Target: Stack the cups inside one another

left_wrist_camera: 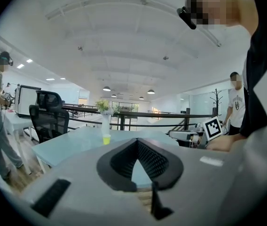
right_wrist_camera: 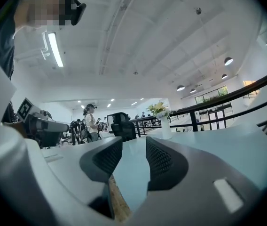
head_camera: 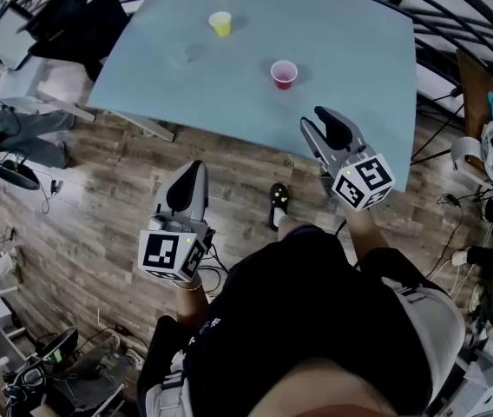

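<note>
— Seeing both cups?
— From my head, yes: red cup (head_camera: pixel 284 74) and yellow cup (head_camera: pixel 220 23) stand apart on the pale blue surface (head_camera: pixel 359 68). My left tool (head_camera: pixel 196 167), closed and empty, views only the yellow; my right tool (head_camera: pixel 316 118), jaws parted, holds nothing. Wooden floor (head_camera: pixel 99 198) below.

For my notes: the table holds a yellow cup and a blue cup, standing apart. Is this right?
Not quite: there is no blue cup; it is a red cup. The head view shows it standing apart from the yellow cup on the table.
</note>
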`<state>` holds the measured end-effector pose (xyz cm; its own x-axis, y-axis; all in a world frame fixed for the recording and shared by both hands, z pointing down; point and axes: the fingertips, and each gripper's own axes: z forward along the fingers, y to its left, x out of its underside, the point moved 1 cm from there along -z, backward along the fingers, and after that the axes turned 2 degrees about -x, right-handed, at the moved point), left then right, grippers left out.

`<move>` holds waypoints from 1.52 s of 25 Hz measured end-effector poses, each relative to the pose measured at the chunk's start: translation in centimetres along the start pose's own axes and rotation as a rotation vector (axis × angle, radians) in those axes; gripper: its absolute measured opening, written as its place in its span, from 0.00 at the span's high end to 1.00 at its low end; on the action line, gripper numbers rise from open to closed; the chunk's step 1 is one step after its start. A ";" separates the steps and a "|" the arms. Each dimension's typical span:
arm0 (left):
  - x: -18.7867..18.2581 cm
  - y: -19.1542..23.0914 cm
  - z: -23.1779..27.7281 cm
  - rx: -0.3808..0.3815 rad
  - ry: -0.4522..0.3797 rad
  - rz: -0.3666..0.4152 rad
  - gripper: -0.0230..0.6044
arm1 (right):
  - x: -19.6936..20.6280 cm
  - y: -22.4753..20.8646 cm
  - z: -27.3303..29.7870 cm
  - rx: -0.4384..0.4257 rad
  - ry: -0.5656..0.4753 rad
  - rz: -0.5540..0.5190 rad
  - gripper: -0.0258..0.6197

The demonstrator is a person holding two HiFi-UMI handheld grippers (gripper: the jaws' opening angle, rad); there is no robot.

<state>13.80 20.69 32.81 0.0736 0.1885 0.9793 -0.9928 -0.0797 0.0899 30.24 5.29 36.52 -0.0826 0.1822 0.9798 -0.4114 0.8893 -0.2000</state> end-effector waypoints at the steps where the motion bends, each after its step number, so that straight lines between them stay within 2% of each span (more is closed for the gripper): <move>1: -0.2 0.6 0.3 -0.011 0.001 -0.003 0.98 | 0.1 -0.5 0.7 0.000 0.004 0.003 0.72; 9: -1.5 2.7 4.6 -0.035 -0.005 -0.011 0.98 | 1.1 -4.8 4.9 0.007 0.072 -0.029 0.66; 15: -1.5 4.2 7.0 -0.056 0.011 -0.020 0.98 | 3.5 -7.8 7.7 0.016 0.156 -0.062 0.63; 28: -1.7 7.2 9.7 -0.148 0.025 -0.017 0.98 | 9.3 -13.7 13.4 0.052 0.307 -0.093 0.48; 38: -1.5 10.0 10.3 -0.216 0.045 -0.035 0.98 | 12.4 -15.8 16.9 0.061 0.384 -0.115 0.43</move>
<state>4.75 9.49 34.06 0.1089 0.2312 0.9668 -0.9873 0.1382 0.0782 20.42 -13.58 51.90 0.3074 0.2366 0.9217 -0.4523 0.8885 -0.0772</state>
